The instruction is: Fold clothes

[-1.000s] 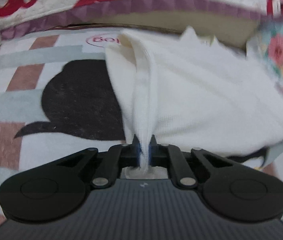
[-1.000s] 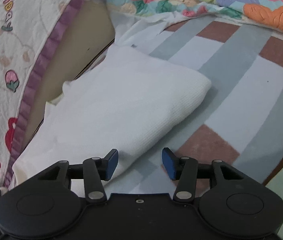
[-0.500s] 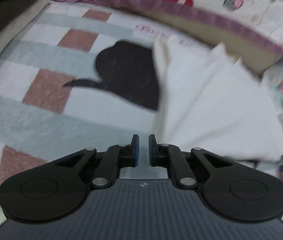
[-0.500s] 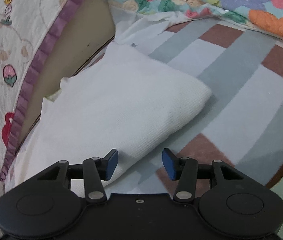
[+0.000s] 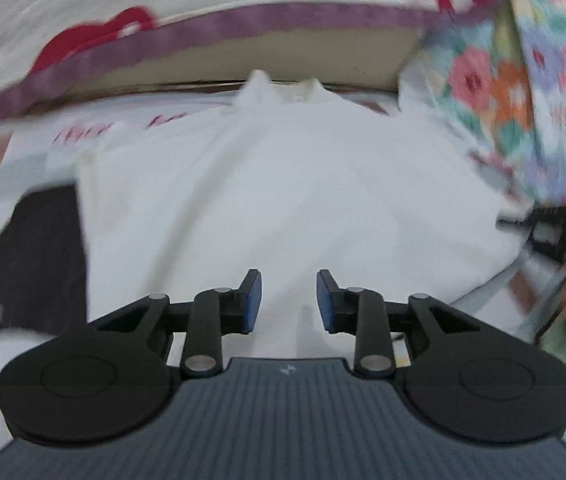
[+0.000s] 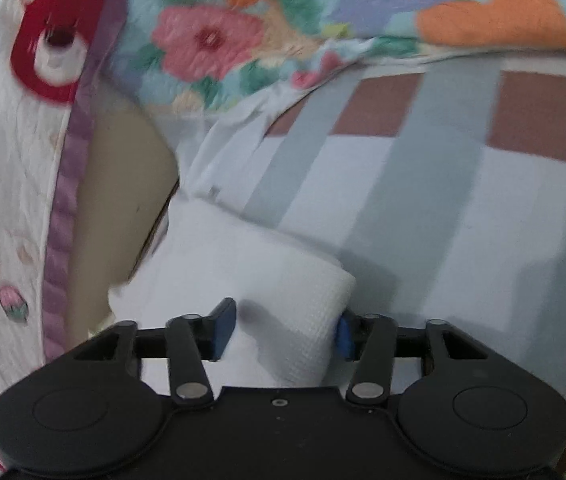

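The folded white garment (image 5: 283, 192) lies on the striped bed cover (image 6: 443, 200), close against the bear-print quilt (image 6: 3, 160) on the far side. The left tongs (image 5: 285, 300) hang over its near edge, jaws opening, nothing between them. The right tongs (image 6: 285, 330) are closing around the garment's near right corner, not yet pinching it.

the right gripper's (image 6: 285, 332) far blue pad (image 6: 345, 338) is mostly hidden behind the white garment's (image 6: 267, 280) folded corner; motion blurs the floral quilt (image 5: 543, 92) right of the left gripper (image 5: 285, 302).
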`<state>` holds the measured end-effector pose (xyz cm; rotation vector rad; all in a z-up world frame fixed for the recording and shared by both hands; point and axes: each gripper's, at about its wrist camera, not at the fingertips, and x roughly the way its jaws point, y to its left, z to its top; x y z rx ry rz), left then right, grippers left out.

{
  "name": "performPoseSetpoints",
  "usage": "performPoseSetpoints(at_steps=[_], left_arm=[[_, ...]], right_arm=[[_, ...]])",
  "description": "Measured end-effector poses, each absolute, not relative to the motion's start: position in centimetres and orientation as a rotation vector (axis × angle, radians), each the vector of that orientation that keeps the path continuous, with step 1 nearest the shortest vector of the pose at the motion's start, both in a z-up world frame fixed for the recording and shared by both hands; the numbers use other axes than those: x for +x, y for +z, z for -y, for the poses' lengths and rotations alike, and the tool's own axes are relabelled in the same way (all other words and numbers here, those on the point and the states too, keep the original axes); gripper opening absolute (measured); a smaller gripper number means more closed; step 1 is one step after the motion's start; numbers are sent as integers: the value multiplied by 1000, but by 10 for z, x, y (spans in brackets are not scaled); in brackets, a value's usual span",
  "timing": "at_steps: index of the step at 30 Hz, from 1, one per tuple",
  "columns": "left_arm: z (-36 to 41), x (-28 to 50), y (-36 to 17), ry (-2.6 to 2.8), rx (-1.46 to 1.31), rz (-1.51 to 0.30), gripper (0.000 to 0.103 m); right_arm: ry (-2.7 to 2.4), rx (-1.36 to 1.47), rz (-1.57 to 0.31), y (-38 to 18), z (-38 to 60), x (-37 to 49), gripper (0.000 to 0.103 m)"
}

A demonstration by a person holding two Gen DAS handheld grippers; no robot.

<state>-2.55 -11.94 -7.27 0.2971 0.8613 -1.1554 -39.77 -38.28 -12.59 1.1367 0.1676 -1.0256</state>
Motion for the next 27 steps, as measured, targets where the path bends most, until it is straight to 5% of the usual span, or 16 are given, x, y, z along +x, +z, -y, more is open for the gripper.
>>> performPoseSetpoints(at_steps=[6,14,19,27], left_arm=[[129,-29,-94,-1228,372,-1016,30],[106,-37,-94,-1264,361,-1107,33],[146,-37,-68,-1337,296,-997,37],[244,-82,-91,-1437,556,-807,39]], right_arm=[[-947,781,-228,-57,393,-388,8],[-1018,806,-394,-97,410,-399,8],[-1010,772,-366,-92,408,-394,9],[-943,732,-317,-70,403,-390,9]])
